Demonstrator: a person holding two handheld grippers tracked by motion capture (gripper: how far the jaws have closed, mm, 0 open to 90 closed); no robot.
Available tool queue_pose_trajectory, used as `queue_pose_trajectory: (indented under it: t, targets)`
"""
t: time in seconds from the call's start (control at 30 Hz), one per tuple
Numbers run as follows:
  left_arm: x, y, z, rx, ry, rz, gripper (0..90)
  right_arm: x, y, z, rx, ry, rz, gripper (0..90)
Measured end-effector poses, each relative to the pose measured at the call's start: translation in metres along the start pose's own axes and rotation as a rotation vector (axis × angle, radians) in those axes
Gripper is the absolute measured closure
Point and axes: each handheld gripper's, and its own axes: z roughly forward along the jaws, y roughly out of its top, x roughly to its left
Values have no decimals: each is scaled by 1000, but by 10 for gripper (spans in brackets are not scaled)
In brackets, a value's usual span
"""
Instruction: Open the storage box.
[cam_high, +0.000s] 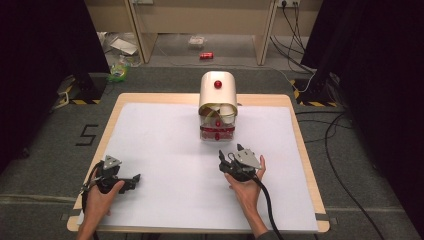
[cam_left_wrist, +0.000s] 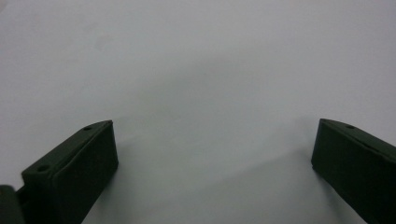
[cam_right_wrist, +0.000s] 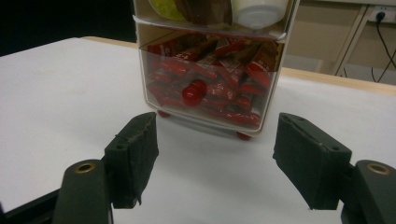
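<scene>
White paper covers the wooden table (cam_high: 300, 131), and the small storage box (cam_high: 218, 106) stands at its far middle, its clear lower drawer (cam_right_wrist: 210, 91) full of red sachets behind a red knob (cam_right_wrist: 194, 93). I hold my right gripper (cam_high: 231, 154) just near of that drawer, jaws spread wide with nothing between them. My left gripper (cam_high: 136, 178) rests at the near left, jaws also spread over bare paper.

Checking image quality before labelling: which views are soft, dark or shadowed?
High view: table evenly lit, surroundings dark. Left gripper view: soft, with faint shadows beside the fingers. Right gripper view: drawer box fairly sharp, near fingers slightly blurred.
</scene>
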Motion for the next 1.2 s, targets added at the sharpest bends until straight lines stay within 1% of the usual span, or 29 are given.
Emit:
queue_pose_trajectory:
  t: [0.13, 0.23, 0.33, 0.4, 0.5, 0.63, 0.7, 0.77, 0.87, 0.9, 0.93, 1.03, 1.07, 1.2]
  targets:
    - [0, 0, 0, 0, 0, 0, 0, 0, 0, 5, 26, -8, 42, 298]
    - [0, 0, 0, 0, 0, 0, 0, 1, 0, 8, 28, -23, 42, 277]
    - [0, 0, 0, 0, 0, 0, 0, 2, -2, 11, 45, -27, 55, 285]
    - [0, 0, 0, 0, 0, 0, 0, 2, -2, 13, 43, -34, 51, 297]
    - [0, 0, 0, 0, 0, 0, 0, 4, -2, 14, 26, -60, 41, 312]
    - [0, 0, 0, 0, 0, 0, 0, 5, -2, 18, 21, -73, 70, 321]
    - [0, 0, 0, 0, 0, 1, 0, 5, -2, 19, 21, -77, 78, 327]
    - [0, 0, 0, -1, 1, 0, 0, 5, -3, 21, 21, -81, 82, 337]
    - [0, 0, 0, -1, 1, 0, 0, 6, -3, 22, 26, -87, 77, 357]
    - [0, 0, 0, 0, 0, 0, 0, 6, -4, 23, 20, -81, 76, 365]
    - [0, 0, 0, 0, 0, 0, 0, 6, -4, 23, 26, -80, 71, 375]
    - [0, 0, 0, -1, 0, 0, 0, 6, -3, 26, 15, -73, 81, 397]
    - [0, 0, 0, -1, 0, 0, 0, 6, -2, 27, 19, -73, 84, 398]
    - [0, 0, 0, -1, 0, 0, 0, 11, 1, 32, 19, -62, 79, 430]
